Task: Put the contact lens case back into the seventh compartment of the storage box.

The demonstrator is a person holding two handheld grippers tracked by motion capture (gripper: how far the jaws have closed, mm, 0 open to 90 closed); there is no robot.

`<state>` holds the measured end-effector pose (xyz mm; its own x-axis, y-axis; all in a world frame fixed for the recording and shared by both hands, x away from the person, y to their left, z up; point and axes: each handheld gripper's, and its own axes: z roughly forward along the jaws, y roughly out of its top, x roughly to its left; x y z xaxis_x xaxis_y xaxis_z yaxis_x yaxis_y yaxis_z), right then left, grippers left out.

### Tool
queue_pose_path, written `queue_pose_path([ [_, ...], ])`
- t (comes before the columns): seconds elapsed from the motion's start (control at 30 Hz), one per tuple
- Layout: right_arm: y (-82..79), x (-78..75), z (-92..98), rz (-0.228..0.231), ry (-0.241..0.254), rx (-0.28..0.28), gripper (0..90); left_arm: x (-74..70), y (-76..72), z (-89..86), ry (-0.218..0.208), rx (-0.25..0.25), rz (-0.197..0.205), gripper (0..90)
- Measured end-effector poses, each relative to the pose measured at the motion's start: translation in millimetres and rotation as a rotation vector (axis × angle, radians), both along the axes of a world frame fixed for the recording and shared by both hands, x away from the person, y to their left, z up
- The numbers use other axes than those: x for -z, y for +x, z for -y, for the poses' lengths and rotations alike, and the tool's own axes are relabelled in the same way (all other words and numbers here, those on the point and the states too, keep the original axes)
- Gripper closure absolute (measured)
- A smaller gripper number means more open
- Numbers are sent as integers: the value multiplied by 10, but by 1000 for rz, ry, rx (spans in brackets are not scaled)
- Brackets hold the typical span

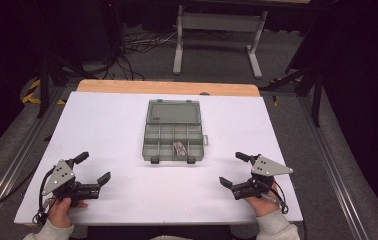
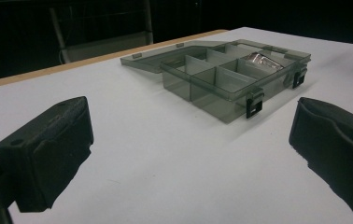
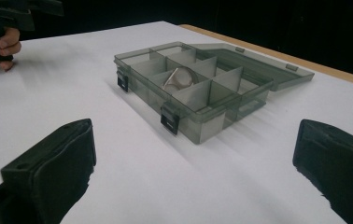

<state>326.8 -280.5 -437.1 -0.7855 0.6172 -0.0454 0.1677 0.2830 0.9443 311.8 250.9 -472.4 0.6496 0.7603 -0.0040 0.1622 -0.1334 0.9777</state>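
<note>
High view: left gripper, right gripper gape wide, holding nothing.

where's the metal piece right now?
The metal piece lies in the open organizer box mid-table, in a front-row compartment near the right latch, high view.

Open grey compartment box on white table, beyond the spread jaws of left hand-held gripper.
</note>
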Motion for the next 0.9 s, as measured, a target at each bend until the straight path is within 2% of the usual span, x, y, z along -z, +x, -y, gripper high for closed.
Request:
queue_pose_path([
  [0.17, -16, 103, 40, -24, 5, 23, 3, 0, 0, -2, -1, 2, 1, 4],
  [0.33, -14, 196, 59, -57, 14, 24, 3, -2, -3, -1, 2, 1, -1, 4],
  [0.53, 6, 222, 46, -64, 6, 31, 3, -3, -1, -13, -7, -5, -6, 4],
  [0.9, -16, 206, 53, -42, 11, 30, 3, -2, 4, -26, -22, -8, -8, 3],
])
